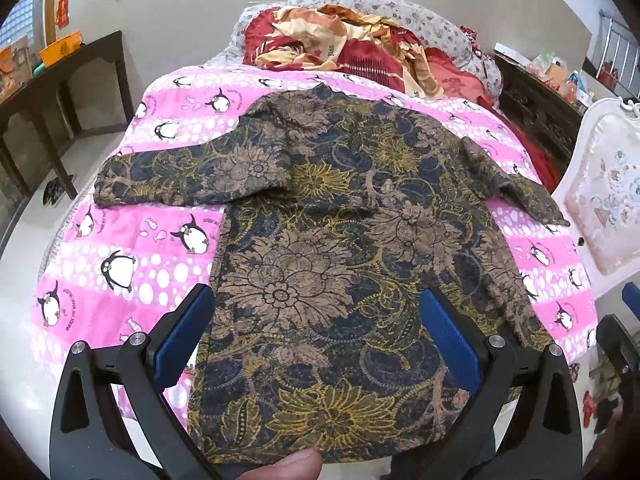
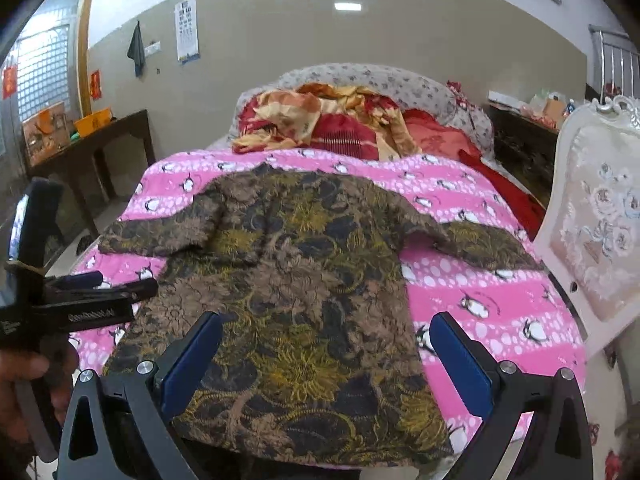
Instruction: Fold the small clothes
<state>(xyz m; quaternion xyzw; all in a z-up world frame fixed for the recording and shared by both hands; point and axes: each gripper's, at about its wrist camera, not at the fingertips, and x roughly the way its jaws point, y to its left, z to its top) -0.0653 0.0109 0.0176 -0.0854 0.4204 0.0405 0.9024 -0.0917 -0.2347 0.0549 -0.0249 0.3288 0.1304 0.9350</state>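
A dark floral shirt (image 1: 328, 240) in brown, gold and navy lies flat on a pink penguin blanket (image 1: 132, 248), collar at the far end, both sleeves spread out. My left gripper (image 1: 316, 320) is open and empty, hovering above the shirt's lower half. My right gripper (image 2: 326, 348) is open and empty above the shirt (image 2: 288, 280) near its right hem edge. The left gripper also shows at the left edge of the right wrist view (image 2: 80, 300). A thumb (image 1: 288, 466) shows at the bottom of the left wrist view.
Crumpled red and yellow bedding (image 1: 352, 48) and a floral pillow (image 1: 400, 12) lie at the bed's far end. A white padded chair (image 2: 600, 216) stands right of the bed. Dark wooden tables stand at the left (image 2: 88, 148) and right (image 2: 520, 136).
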